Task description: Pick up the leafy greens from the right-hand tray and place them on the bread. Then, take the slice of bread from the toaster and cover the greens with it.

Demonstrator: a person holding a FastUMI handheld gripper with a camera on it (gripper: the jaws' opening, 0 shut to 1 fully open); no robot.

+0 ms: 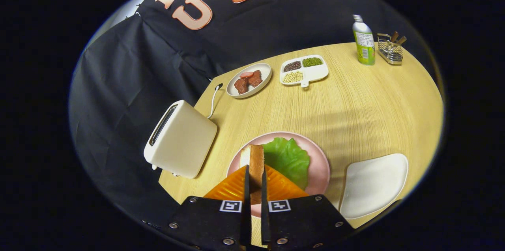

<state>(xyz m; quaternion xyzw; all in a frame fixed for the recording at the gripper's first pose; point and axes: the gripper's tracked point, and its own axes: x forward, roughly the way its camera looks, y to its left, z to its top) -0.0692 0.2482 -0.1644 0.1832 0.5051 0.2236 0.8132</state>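
now gripper [255, 182] clamped on bread slice [256, 164], upright over pink plate [321, 164], lettuce [288, 158] beside

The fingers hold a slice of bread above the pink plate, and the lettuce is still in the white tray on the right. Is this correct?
Not quite. The gripper view shows the lettuce already on the pink plate, not in the white tray. The fingers do hold the bread slice above that plate.

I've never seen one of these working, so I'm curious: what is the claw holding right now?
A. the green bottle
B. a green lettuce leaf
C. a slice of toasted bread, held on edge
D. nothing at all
C: the claw has both fingers pressed on the sides of a slice of toasted bread, held on edge over the round pink plate, where the green lettuce leaf already lies.
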